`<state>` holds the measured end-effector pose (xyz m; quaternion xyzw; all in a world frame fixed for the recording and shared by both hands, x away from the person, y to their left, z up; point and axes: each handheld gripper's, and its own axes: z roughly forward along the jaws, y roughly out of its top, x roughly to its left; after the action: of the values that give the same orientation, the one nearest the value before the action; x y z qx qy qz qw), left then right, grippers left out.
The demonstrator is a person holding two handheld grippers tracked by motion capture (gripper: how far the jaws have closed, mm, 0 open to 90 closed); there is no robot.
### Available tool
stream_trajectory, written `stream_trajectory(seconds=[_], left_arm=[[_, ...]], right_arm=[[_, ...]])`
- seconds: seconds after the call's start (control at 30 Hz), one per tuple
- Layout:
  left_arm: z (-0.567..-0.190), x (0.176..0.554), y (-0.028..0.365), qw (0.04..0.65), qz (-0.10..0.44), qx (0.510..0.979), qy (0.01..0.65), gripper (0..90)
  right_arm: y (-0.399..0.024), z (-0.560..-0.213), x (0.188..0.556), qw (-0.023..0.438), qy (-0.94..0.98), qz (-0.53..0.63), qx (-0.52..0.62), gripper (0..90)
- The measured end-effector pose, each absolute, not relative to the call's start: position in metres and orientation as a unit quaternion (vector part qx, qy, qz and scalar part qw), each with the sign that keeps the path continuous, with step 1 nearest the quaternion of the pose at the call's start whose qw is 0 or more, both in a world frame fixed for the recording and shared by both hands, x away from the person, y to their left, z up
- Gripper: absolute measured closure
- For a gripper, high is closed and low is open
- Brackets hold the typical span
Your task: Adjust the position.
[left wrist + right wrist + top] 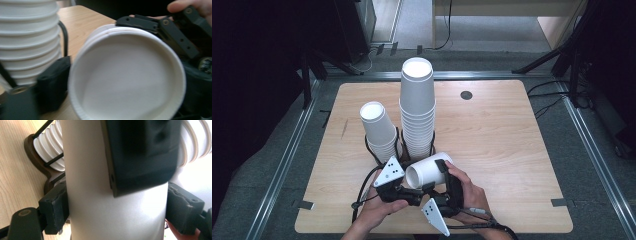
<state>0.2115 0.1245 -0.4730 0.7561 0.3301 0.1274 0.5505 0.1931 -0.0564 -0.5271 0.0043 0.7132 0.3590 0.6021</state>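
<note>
A single white paper cup (428,171) lies on its side above the wooden counter (492,135), near the middle of the near edge, its open mouth turned toward the counter's left side. The right tool (443,184) is clamped across the cup's body: in the right gripper view its two black jaws press the white wall from either side. A dark jaw of the other tool (142,157), blurred, lies over the upper part of the cup there and hides it.

The left tool (404,192) meets the cup at its rim. In the left gripper view the cup's mouth (127,77) fills most of the frame, and one black jaw sits just beside the rim's left edge; the second jaw is hidden behind the cup, so whether the pads press the rim cannot be told. The view is soft with blur.

Just behind the cup, toward the counter's middle, stand two stacks of white paper cups in a dark wire holder (399,145): a short stack (378,127) on the left and a tall stack (417,105) on the right. The hands and tools cover the holder's base. A small dark round disc (466,95) lies near the far edge.
</note>
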Motion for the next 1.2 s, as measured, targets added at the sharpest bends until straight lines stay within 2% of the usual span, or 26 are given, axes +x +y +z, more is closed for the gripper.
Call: stream_trajectory(seconds=[0.2,0.23,0.5,0.7,0.8,1.0,1.2], left_arm=[[-0.472,0.213,0.126,0.549,0.118,0.757,0.334,16.4],[-0.472,0.213,0.126,0.549,0.118,0.757,0.334,19.2],[-0.473,0.214,0.127,0.544,0.104,0.763,0.334,20.8],[-0.472,0.215,0.133,0.56,0.097,0.752,0.334,23.0],[-0.471,0.214,0.135,0.558,0.111,0.749,0.339,23.5],[-0.468,0.216,0.144,0.568,0.121,0.737,0.346,23.9],[-0.469,0.214,0.148,0.572,0.138,0.732,0.344,23.9]], right_arm=[[-0.057,-0.529,0.194,0.602,0.714,0.357,0.006,16.2],[-0.057,-0.529,0.194,0.602,0.714,0.357,0.006,16.2],[-0.056,-0.531,0.194,0.603,0.714,0.354,0.002,14.7],[-0.054,-0.526,0.191,0.582,0.726,0.366,0.012,13.3],[-0.052,-0.525,0.188,0.586,0.72,0.37,0.014,12.4],[-0.055,-0.522,0.183,0.569,0.724,0.389,0.019,3.9],[-0.063,-0.516,0.181,0.541,0.726,0.419,0.061,0.5]])
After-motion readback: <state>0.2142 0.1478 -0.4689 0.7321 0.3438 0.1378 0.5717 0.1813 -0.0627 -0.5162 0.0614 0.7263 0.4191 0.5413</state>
